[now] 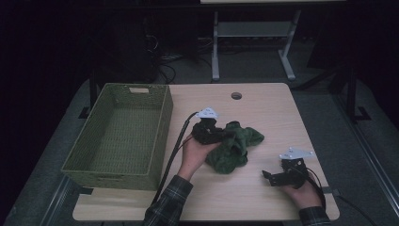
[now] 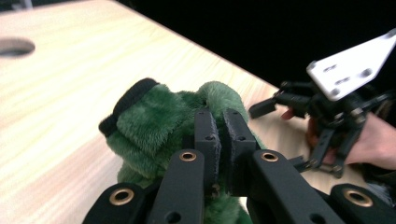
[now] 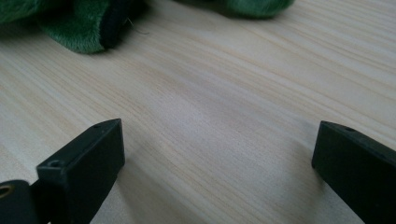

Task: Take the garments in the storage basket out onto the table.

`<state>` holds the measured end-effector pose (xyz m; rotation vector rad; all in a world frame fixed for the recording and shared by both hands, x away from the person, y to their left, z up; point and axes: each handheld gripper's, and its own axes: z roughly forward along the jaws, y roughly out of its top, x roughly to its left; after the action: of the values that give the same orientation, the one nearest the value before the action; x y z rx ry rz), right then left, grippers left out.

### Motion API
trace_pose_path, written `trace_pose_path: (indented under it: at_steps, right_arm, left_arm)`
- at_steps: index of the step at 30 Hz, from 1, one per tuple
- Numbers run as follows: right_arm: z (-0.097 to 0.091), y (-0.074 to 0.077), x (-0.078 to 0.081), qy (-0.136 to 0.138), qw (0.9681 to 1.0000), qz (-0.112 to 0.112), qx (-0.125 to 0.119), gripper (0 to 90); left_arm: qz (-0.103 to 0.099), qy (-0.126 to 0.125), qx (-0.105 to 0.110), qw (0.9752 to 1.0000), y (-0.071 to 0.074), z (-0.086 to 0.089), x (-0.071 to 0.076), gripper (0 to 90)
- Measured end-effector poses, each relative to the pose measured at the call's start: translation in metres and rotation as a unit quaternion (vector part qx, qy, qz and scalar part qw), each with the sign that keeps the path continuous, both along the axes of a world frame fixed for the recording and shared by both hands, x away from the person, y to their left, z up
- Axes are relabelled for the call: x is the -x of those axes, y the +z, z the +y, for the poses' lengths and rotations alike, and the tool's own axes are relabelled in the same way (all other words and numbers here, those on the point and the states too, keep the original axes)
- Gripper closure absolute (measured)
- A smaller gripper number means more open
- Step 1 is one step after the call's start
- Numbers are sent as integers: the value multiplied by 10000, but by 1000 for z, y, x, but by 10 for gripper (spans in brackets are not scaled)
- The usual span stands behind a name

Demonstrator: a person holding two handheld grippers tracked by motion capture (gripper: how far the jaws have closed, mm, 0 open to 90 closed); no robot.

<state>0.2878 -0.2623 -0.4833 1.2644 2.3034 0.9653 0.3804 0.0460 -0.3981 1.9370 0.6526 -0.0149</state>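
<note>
A crumpled green plush cloth [image 1: 235, 146] with a black trim lies in the middle of the wooden table [image 1: 263, 108]. My left gripper [image 1: 221, 135] is at the cloth's left side. In the left gripper view its jaws [image 2: 222, 116] are pinched together on a fold of the green cloth [image 2: 159, 121]. My right gripper [image 1: 268, 176] rests low near the table's front right, apart from the cloth, and also appears in the left gripper view [image 2: 280, 135]. Its jaws [image 3: 217, 154] stand wide open over bare wood, with the cloth's edge [image 3: 74, 28] ahead of them.
A green woven basket [image 1: 162, 136] with nothing in it stands on the table's left side, close to my left forearm. A round cable hole [image 1: 236, 95] sits near the far edge. Beyond the table are a dark floor and a desk frame [image 1: 216, 47].
</note>
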Motion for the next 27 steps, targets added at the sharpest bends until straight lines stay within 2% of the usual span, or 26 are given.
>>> trace_pose_path:
  at_steps: [2,5,6,9,16,20,24,27]
  right_arm:
    - [0,0,0,5,10000,-5,2,21]
    - [0,0,0,3,10000,-4,1,21]
    - [0,0,0,4,10000,-4,2,21]
    - [0,0,0,2,10000,-4,-1,22]
    - [0,0,0,-1,10000,0,-1,21]
    - [0,0,0,-5,10000,13,-10,21]
    - [0,0,0,-3,10000,12,-9,21]
    - [0,0,0,-3,10000,11,-9,22]
  left_arm:
    - [55,58,6,10000,-9,2,-3,855]
    - [131,120,-113,9998,-20,5,-8,852]
    - [131,120,-113,9998,-20,5,-8,852]
    - [227,160,-315,9991,-37,4,-15,853]
    - [278,225,-729,9967,-58,1,-24,851]
    - [262,252,-714,9968,-57,3,-24,806]
    - [99,223,-826,9963,-43,8,-19,669]
    - [36,187,-776,9968,-35,13,-14,595]
